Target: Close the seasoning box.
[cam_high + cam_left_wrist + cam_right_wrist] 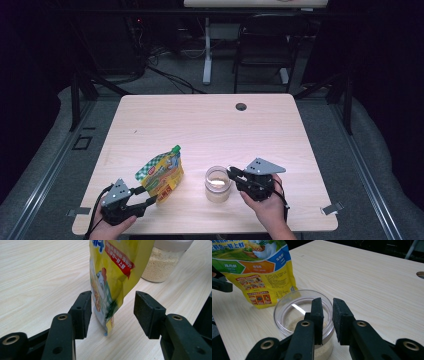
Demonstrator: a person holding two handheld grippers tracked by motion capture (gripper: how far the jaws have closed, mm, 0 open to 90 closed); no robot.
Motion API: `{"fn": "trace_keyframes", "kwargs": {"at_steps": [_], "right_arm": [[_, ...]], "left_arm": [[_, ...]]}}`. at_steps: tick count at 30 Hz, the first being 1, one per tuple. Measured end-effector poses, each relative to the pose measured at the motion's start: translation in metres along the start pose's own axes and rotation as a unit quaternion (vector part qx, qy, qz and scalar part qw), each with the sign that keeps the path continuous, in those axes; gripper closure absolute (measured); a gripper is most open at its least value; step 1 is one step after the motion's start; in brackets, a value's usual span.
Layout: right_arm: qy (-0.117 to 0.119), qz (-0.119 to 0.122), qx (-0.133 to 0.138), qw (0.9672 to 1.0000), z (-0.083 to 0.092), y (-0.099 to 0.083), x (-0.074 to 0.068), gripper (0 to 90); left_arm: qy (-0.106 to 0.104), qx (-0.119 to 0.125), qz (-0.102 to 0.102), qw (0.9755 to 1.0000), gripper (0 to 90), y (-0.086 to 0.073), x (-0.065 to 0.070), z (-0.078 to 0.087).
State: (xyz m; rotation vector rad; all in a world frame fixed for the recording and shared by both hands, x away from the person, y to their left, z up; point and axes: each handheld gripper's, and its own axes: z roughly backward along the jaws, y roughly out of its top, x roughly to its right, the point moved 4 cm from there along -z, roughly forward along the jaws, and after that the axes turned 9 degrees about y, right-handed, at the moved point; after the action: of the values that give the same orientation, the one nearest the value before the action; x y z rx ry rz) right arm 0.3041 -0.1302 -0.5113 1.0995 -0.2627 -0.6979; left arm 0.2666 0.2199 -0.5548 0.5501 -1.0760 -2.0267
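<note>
The left gripper (112, 311) is standing with its jaws wide, one on each side of the lower corner of the pouch (161, 174); the left pad is sitting just beside the foil and the right pad well off it, so nothing is clamped. The right gripper (327, 320) is hanging over the near rim of the jar (218, 184) with its jaws narrow and a small gap between the pads; one jaw is lying over the clear lid (294, 311), the other just outside the rim, and nothing is held. In my judgement the work is sitting at the grasp stage: pouch and jar are both standing side by side near the front of the table (210, 120), neither yet secured. The next move is likely calling for the left jaws to close squarely on the pouch edge, and for the right jaws to open wider if they are to take the lid across. The pouch is glossy yellow foil, printed, flexible, creased at its base, with a green spout cap (176, 148) on top. The jar is clear, round and rigid, part filled with pale fine grains. The table is pale wood laminate, smooth and matt.
</note>
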Motion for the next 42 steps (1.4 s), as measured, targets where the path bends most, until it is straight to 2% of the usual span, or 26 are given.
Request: {"fn": "trace_keyframes", "kwargs": {"at_steps": [3,10,13,19,20,26,31,37,42], "right_arm": [[0.002,-0.004,0.000,1.0000,0.001,0.002,0.000,78.5],[0.003,0.002,-0.001,1.0000,0.003,0.008,-0.004,77.2],[0.003,0.004,-0.002,1.0000,0.006,0.008,-0.006,76.2],[0.000,0.000,0.003,1.0000,0.017,0.006,-0.005,71.2],[-0.002,0.000,0.005,1.0000,0.020,0.005,-0.004,69.6],[-0.008,-0.017,0.009,0.9998,0.036,-0.004,0.003,62.4],[-0.026,-0.029,0.006,0.9992,0.047,-0.014,0.013,54.4],[-0.036,-0.072,0.009,0.9967,0.055,-0.028,0.026,46.9],[-0.055,-0.078,-0.002,0.9954,0.058,-0.039,0.036,44.7]], "left_arm": [[0.001,0.006,0.009,0.9999,48.6,0.001,-0.001,0.002],[0.001,0.020,0.012,0.9997,45.6,0.004,0.000,0.008],[0.001,0.019,0.015,0.9997,45.1,0.005,0.001,0.010],[0.006,0.005,0.010,0.9999,45.3,0.003,0.002,0.016],[0.008,0.011,0.008,0.9999,45.3,0.003,0.001,0.016],[0.018,0.008,0.011,0.9997,45.3,0.003,-0.006,0.025],[0.027,-0.001,0.011,0.9996,45.3,-0.001,-0.012,0.028],[0.036,0.002,0.027,0.9990,45.3,-0.004,-0.023,0.031],[0.047,0.006,0.046,0.9978,45.3,-0.011,-0.031,0.032]]}}
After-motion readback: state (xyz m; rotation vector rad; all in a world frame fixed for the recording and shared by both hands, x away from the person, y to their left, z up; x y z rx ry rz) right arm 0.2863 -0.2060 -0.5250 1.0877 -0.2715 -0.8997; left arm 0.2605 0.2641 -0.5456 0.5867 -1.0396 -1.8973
